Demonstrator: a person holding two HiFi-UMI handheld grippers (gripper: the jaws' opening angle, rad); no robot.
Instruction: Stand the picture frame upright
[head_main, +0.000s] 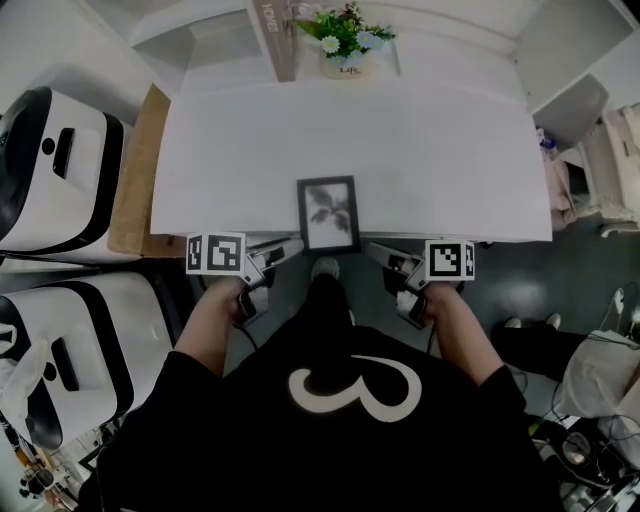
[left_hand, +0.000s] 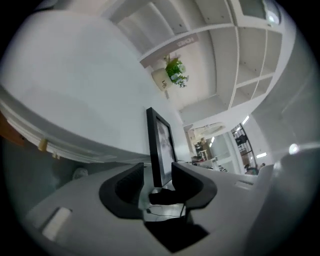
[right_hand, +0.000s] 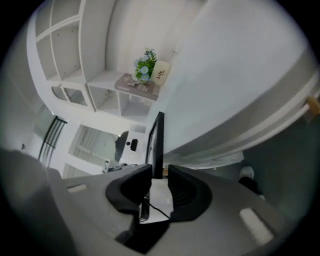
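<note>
A black picture frame (head_main: 328, 212) with a grey leaf print lies face up at the near edge of the white table (head_main: 400, 130), its bottom edge just over the rim. My left gripper (head_main: 290, 247) is at its lower left corner. In the left gripper view the frame's edge (left_hand: 161, 145) runs between the jaws of the left gripper (left_hand: 157, 182), with a slit showing beside one pad, so it is open. My right gripper (head_main: 372, 250) is at the lower right corner. The right gripper (right_hand: 160, 182) is shut on the frame's thin edge (right_hand: 157, 145).
A potted plant (head_main: 345, 40) and a wooden sign (head_main: 275, 35) stand at the table's far side under white shelves. Two white and black machines (head_main: 50, 170) stand left of the table. A low wooden surface (head_main: 135, 180) adjoins the table's left edge.
</note>
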